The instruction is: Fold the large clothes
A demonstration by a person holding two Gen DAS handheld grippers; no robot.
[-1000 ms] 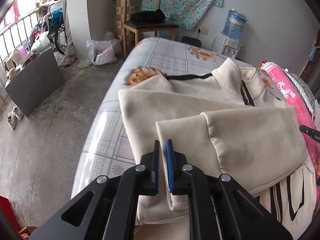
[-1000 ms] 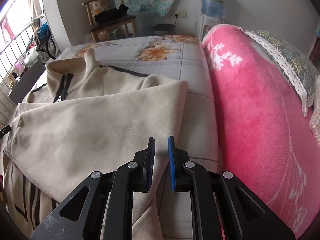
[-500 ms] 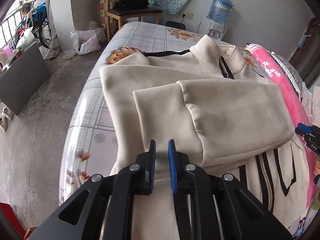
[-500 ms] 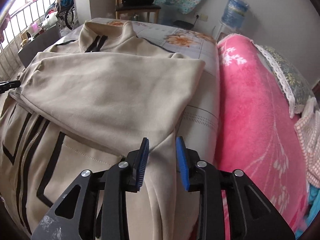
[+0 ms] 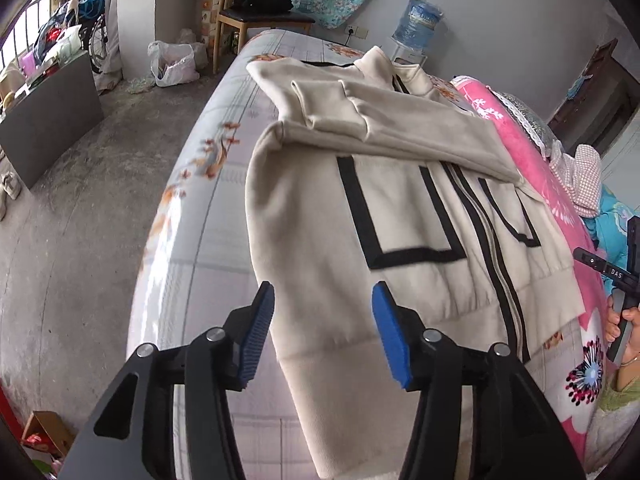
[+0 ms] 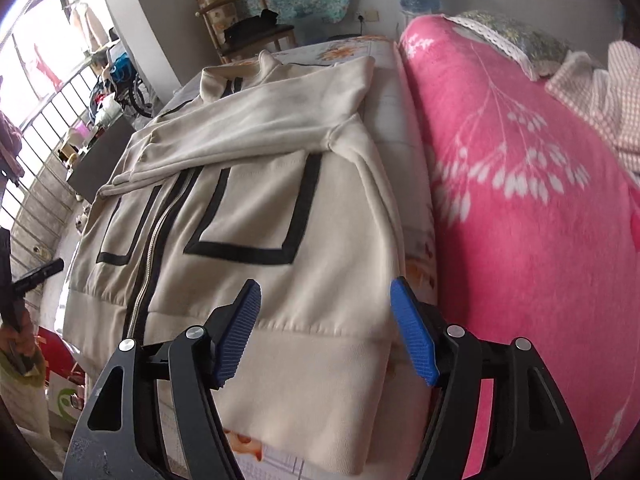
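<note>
Both tongs, left (image 5: 323, 334) and right (image 6: 326, 330), spread wide above hem corners of cream zip-up fleece jacket (image 5: 400, 216). Likely to shake crossed sleeves (image 6: 256, 128) loose if lifted unevenly.

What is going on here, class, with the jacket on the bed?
A person with a handheld gripper in each hand is folding a cream zip-up jacket spread on the bed. Both sleeves already lie folded across its chest. The left gripper and right gripper are open and hold nothing. Each is poised over a bottom corner of the hem, seemingly ready to grasp it.
</note>
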